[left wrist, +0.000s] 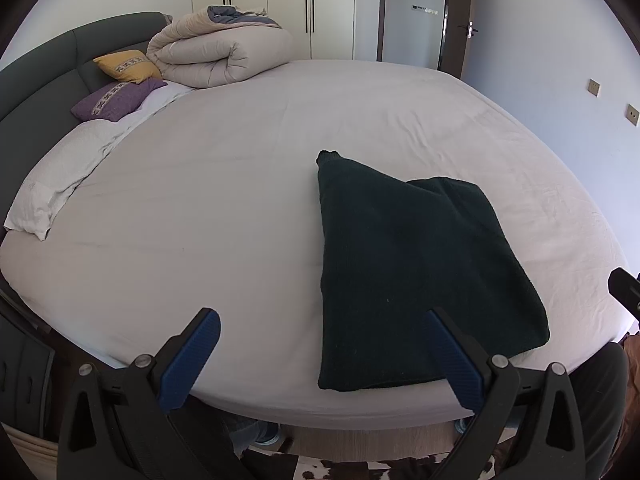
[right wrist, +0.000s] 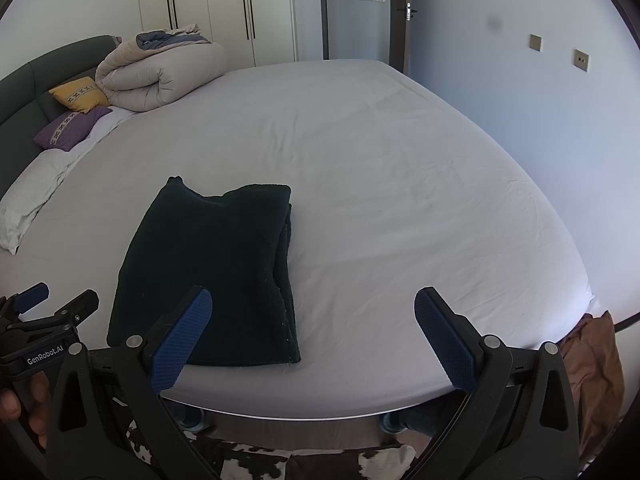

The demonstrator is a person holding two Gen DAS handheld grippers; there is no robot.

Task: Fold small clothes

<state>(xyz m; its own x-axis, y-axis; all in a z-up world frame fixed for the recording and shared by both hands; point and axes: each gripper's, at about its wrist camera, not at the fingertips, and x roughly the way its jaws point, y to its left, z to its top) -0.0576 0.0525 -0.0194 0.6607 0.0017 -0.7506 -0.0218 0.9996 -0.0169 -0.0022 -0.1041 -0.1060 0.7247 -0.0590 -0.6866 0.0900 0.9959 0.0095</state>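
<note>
In the left wrist view, the left tool [left wrist: 324, 354] hangs over the near edge of the bed [left wrist: 248, 184] with its blue-padded fingers [left wrist: 192, 360] spread wide apart and nothing between them. The dark knitted garment [left wrist: 416, 280] lies flat on the sheet near that edge, already folded into a rough oblong, with one pointed corner reaching away towards the middle of the bed and a second layer showing at its far right side. The tool's right finger overlaps the garment's near edge in the picture, though whether it touches the cloth cannot be told. At the far right rim, a black part of the right tool [left wrist: 624, 290] shows.

In the right wrist view, the right tool [right wrist: 316, 340] likewise has its fingers well apart and empty, aimed at bare sheet just right of the garment [right wrist: 208, 276]. The stacked layers are plain along the garment's right edge. The left tool [right wrist: 44, 320] sits at the lower left, held in a hand [right wrist: 24, 404].

The fold looks nearly complete. A good next fold would probably pinch both near corners through all layers, lift low and together, and lay them onto the far edge, so the thick knit does not slide or skew. The protruding point could be tucked in first.
</note>
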